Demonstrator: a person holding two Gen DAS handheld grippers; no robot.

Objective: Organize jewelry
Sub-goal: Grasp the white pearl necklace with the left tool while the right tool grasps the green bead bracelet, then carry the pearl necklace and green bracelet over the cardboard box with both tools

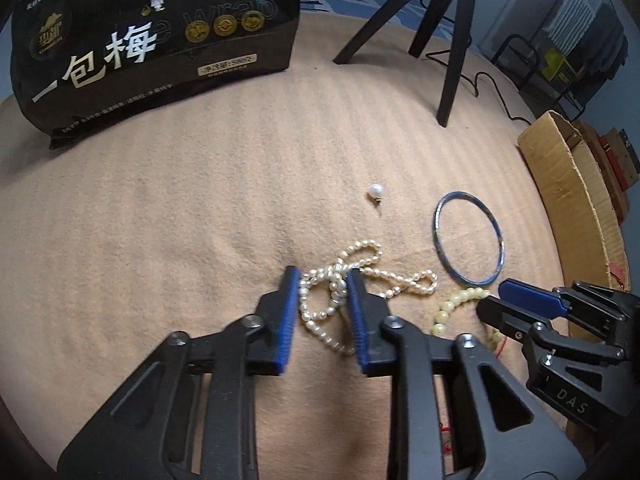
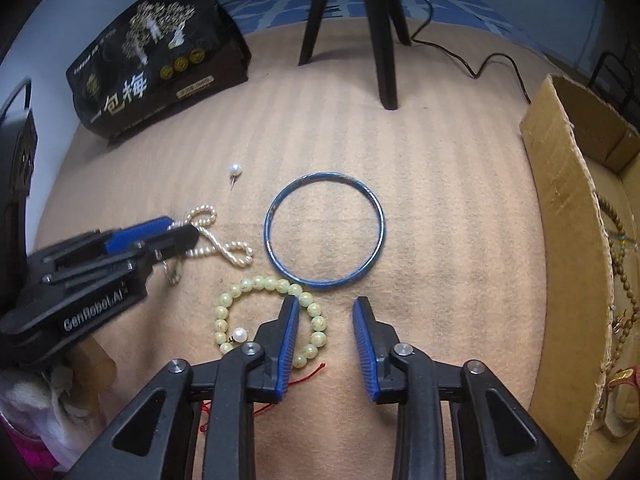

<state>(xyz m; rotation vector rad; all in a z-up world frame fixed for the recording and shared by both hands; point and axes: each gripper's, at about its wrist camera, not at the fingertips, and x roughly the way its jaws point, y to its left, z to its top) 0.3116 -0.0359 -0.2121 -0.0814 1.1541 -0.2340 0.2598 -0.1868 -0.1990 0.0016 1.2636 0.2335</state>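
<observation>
Your left gripper [image 1: 324,276] is open, straddling the pearl necklace [image 1: 320,312]; right gripper [image 2: 326,306] open just below the blue bangle [image 2: 272,256].

Two pearl earrings [image 2: 235,169], one pearl necklace [image 1: 340,292], two bracelets [image 2: 325,231].

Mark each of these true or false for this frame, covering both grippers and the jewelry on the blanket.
1. The left gripper is open around the pearl necklace. True.
2. The blue bangle lies inside the cardboard box. False: it lies flat on the blanket.
3. The right gripper is shut on the green bead bracelet. False: it is open, one finger over the bracelet.
4. A loose pearl earring lies beyond the necklace. True.
</observation>
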